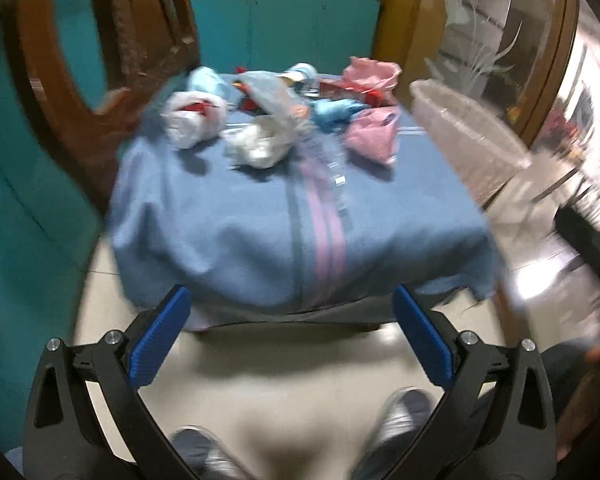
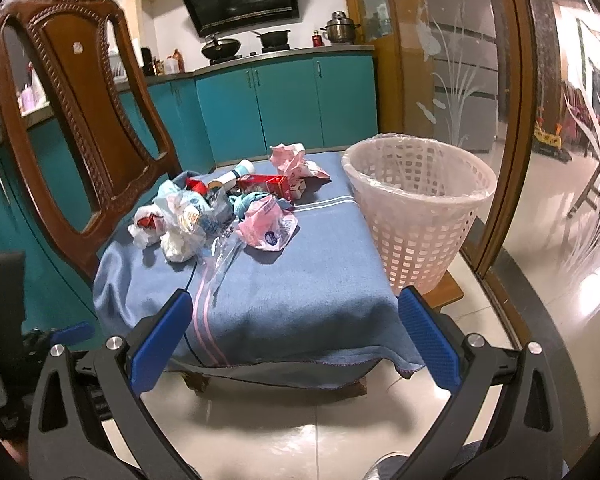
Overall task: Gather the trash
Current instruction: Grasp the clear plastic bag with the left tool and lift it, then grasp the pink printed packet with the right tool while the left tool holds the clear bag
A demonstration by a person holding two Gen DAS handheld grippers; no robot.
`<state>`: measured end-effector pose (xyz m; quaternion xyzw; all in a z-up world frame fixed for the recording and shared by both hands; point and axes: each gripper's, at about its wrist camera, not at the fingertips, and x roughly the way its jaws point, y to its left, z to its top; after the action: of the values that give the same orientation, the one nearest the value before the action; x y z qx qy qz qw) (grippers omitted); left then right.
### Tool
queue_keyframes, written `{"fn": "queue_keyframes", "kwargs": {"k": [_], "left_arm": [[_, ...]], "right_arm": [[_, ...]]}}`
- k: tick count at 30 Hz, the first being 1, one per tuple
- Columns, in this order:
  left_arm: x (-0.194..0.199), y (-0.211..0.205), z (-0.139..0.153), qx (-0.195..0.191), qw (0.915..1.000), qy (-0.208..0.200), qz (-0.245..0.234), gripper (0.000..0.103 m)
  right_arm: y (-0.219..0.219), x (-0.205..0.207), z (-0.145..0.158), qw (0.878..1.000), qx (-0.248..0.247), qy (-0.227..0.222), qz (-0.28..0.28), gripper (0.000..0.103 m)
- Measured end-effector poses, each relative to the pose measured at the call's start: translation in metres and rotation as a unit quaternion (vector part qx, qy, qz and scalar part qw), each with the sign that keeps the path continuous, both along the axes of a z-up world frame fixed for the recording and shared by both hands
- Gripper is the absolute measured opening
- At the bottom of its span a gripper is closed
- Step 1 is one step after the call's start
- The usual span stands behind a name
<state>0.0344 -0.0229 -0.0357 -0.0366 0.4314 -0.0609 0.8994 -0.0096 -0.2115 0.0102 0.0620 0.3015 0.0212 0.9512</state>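
The left gripper (image 1: 291, 336) has its blue fingers (image 1: 160, 344) spread wide with nothing between them, held low in front of the near edge of the table (image 1: 228, 240), well short of the trash. The right gripper (image 2: 294, 342) is likewise spread and empty, its fingers (image 2: 162, 346) framing the near, draped edge of the blue cloth (image 2: 300, 280) that covers the table.

The trash pile (image 2: 224, 204) lies on the far half of the cloth, well apart from both pairs of fingers: a crumpled pink wrapper (image 2: 266, 222) nearest, white crumpled bags (image 2: 176, 236) to its left, a clear plastic sleeve (image 2: 220, 260) trailing toward the near edge, a red carton (image 2: 266, 184) and another pink wrapper (image 2: 294, 162) at the back.

Beside the table's right edge stands a white lattice wastebasket (image 2: 416, 216) lined with a thin clear bag; no trash shows inside it. In the left wrist view the scene is motion-blurred.

Print on the wrappers is too small to read.
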Motion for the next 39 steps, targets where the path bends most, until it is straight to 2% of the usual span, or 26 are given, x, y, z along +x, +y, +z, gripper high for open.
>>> {"fn": "queue_keyframes", "kwargs": {"k": [3, 9, 10, 11, 12, 14, 15, 17, 18, 19, 21, 24, 27, 31, 36, 37, 38, 39], "left_arm": [[0.021, -0.01, 0.006, -0.015, 0.9997, -0.016, -0.005, 0.1], [0.076, -0.024, 0.002, -0.038, 0.9992, -0.009, 0.001, 0.1], [0.086, -0.027, -0.001, -0.038, 0.9992, -0.008, 0.0, 0.097], [0.095, -0.031, -0.003, -0.037, 0.9993, -0.005, -0.003, 0.088], [0.104, -0.034, -0.007, -0.035, 0.9994, 0.001, -0.006, 0.084], [0.123, -0.043, -0.018, -0.028, 0.9993, 0.019, -0.013, 0.064], [0.128, -0.044, -0.022, -0.025, 0.9993, 0.024, -0.013, 0.057], [0.136, -0.046, -0.031, -0.022, 0.9988, 0.038, -0.02, 0.022], [0.136, -0.046, -0.033, -0.022, 0.9986, 0.042, -0.024, 0.014], [0.135, -0.046, -0.032, -0.024, 0.9985, 0.041, -0.028, 0.011], [0.129, -0.042, -0.024, -0.024, 0.9987, 0.028, -0.035, 0.007], [0.117, -0.032, 0.005, -0.022, 0.9987, -0.006, -0.045, 0.005], [0.103, -0.013, 0.04, -0.023, 0.9975, -0.055, -0.039, 0.004], [0.083, 0.015, 0.081, 0.0, 0.9919, -0.127, -0.01, 0.004], [0.081, 0.043, 0.092, -0.003, 0.9911, -0.133, 0.01, 0.004], [0.083, 0.047, 0.088, -0.007, 0.9918, -0.127, 0.012, 0.004], [0.085, 0.048, 0.086, -0.01, 0.9925, -0.121, 0.011, 0.004], [0.088, 0.049, 0.083, -0.011, 0.9932, -0.115, 0.009, 0.003]], "right_arm": [[-0.006, 0.004, -0.001, 1.0, 0.015, 0.003, -0.002, 0.101], [-0.015, 0.012, -0.004, 1.0, 0.028, 0.012, -0.003, 0.1], [-0.015, 0.013, -0.005, 0.999, 0.03, 0.014, -0.003, 0.1], [-0.016, 0.015, -0.007, 0.999, 0.03, 0.016, -0.003, 0.1], [-0.016, 0.016, -0.008, 0.999, 0.03, 0.018, -0.002, 0.1], [-0.017, 0.018, -0.01, 0.999, 0.029, 0.023, -0.002, 0.1], [-0.017, 0.02, -0.011, 0.999, 0.027, 0.026, -0.003, 0.1], [-0.017, 0.022, -0.013, 0.999, 0.023, 0.029, -0.001, 0.1], [-0.016, 0.023, -0.013, 0.999, 0.017, 0.031, 0.0, 0.1], [-0.016, 0.023, -0.014, 0.999, 0.012, 0.031, 0.0, 0.1], [-0.014, 0.028, -0.014, 0.999, 0.0, 0.033, 0.004, 0.1], [-0.009, 0.045, -0.012, 0.999, -0.005, 0.042, 0.016, 0.1], [-0.002, 0.079, -0.015, 0.997, 0.028, 0.069, 0.032, 0.1], [0.023, 0.128, -0.026, 0.993, 0.026, 0.103, 0.042, 0.1], [0.05, 0.185, -0.049, 0.991, -0.005, 0.128, 0.039, 0.1], [0.051, 0.195, -0.055, 0.991, -0.004, 0.127, 0.038, 0.098], [0.052, 0.201, -0.059, 0.991, -0.008, 0.126, 0.037, 0.089], [0.054, 0.208, -0.065, 0.99, -0.017, 0.131, 0.038, 0.065]]}}
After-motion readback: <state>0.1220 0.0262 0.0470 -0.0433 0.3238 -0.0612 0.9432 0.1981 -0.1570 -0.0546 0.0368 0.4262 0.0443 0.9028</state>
